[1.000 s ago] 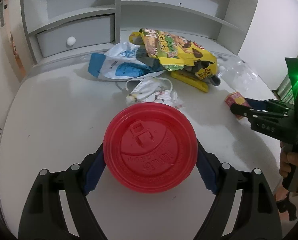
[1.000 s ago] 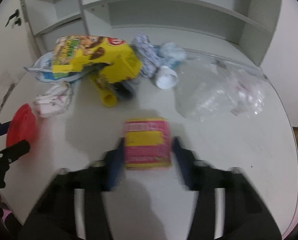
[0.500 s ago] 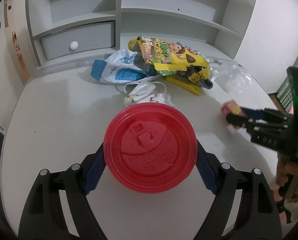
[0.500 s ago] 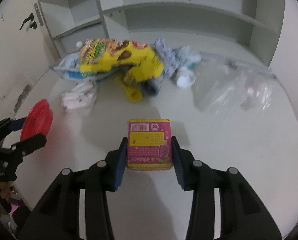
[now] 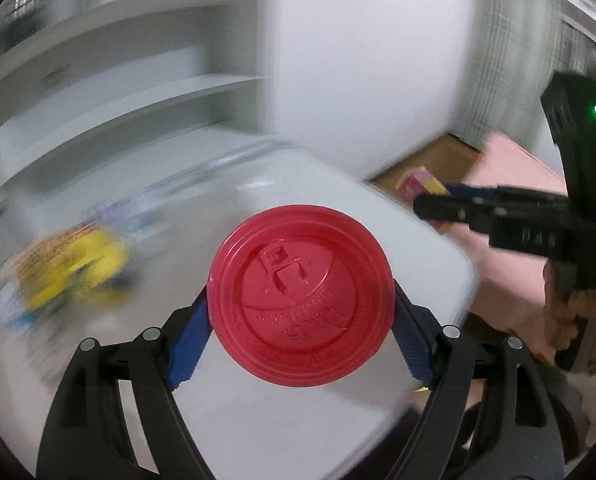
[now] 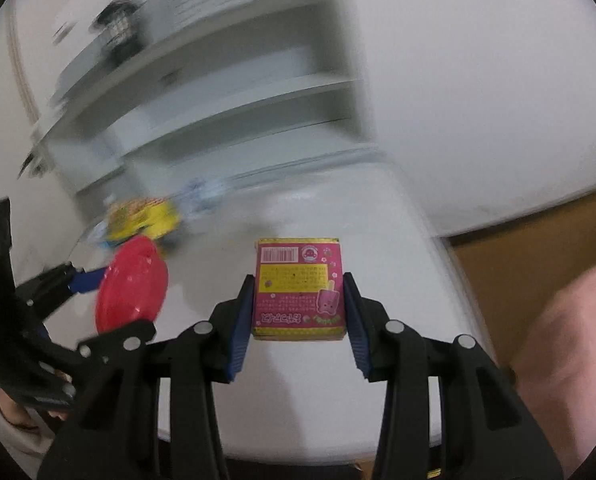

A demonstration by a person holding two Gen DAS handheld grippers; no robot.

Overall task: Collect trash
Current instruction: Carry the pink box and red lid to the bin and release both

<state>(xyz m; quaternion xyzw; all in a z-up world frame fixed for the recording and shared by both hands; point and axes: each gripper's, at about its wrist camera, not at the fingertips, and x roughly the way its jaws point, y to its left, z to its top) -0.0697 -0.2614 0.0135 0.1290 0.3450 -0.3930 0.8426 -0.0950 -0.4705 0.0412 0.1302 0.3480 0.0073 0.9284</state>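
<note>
My left gripper (image 5: 300,310) is shut on a red plastic cup lid (image 5: 300,295) and holds it above the white table (image 5: 258,420). My right gripper (image 6: 299,300) is shut on a small pink and yellow carton (image 6: 299,290), lifted over the table's near right corner. The carton (image 5: 419,184) and the right gripper (image 5: 437,208) also show at the right of the left wrist view. The lid (image 6: 132,284) shows at the left of the right wrist view. A blurred heap of yellow wrappers (image 5: 74,268) lies on the table to the left.
Grey shelves (image 6: 226,92) stand behind the table against a white wall. Brown floor (image 6: 529,248) and something pink (image 5: 513,216) lie beyond the table's right edge. The views are motion-blurred.
Both grippers have swung to the right and lifted with their loads. The trash heap has slid to the left of both views. The floor beside the table has come into sight.
</note>
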